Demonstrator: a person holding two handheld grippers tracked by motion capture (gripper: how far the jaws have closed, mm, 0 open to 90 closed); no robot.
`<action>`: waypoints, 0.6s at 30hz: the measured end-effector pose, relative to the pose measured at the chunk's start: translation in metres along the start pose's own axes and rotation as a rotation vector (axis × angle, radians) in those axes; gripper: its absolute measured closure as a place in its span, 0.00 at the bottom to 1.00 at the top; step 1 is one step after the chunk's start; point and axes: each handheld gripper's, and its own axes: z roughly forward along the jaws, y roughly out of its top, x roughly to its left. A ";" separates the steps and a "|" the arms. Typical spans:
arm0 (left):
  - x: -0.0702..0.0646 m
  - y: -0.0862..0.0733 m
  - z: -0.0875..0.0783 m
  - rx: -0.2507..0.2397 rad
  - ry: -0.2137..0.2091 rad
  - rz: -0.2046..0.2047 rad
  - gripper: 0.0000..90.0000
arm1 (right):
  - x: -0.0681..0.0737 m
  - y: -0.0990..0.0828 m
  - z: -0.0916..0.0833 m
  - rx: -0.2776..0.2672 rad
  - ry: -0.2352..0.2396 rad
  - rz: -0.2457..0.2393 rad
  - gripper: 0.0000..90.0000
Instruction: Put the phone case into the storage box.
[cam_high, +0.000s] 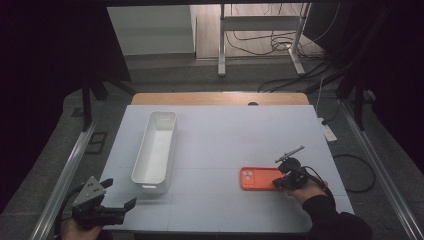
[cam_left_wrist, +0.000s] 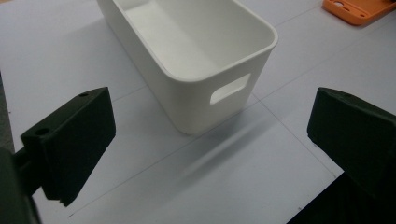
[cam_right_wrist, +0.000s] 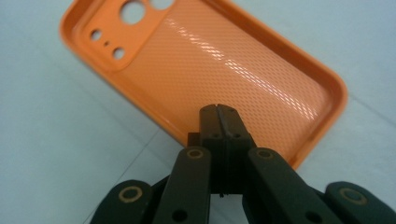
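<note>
The right gripper (cam_right_wrist: 219, 109), jaws pressed together, seemingly pinches the glossy, dimpled orange plastic phone case's (cam_right_wrist: 219, 60) rim near the desk's (cam_high: 225, 135) right edge, while the left gripper (cam_left_wrist: 210, 154) gapes empty before a smooth white plastic bin (cam_left_wrist: 187, 51).

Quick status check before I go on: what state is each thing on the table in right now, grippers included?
Phone case: orange, lying flat, hollow side up, empty.
Bin: white, upright, empty, apart from the phone case.
Right gripper: shut, tips over the phone case's near edge; grip on it unclear.
Left gripper: open, holding nothing, short of the bin.

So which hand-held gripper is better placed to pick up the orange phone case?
Right. The right hand-held gripper sits at the orange phone case edge, jaws closed; the left hand-held gripper hangs open near the white bin.
</note>
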 end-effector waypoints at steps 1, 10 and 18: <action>0.000 0.000 0.000 0.001 0.000 0.001 0.02 | 0.002 -0.001 0.000 0.003 0.008 -0.006 0.99; 0.000 0.000 0.000 0.002 0.000 -0.002 0.02 | 0.008 -0.002 -0.008 -0.067 0.031 -0.022 0.99; 0.002 0.000 0.000 -0.004 0.002 -0.020 0.02 | 0.010 0.029 0.003 -0.155 0.027 -0.048 0.99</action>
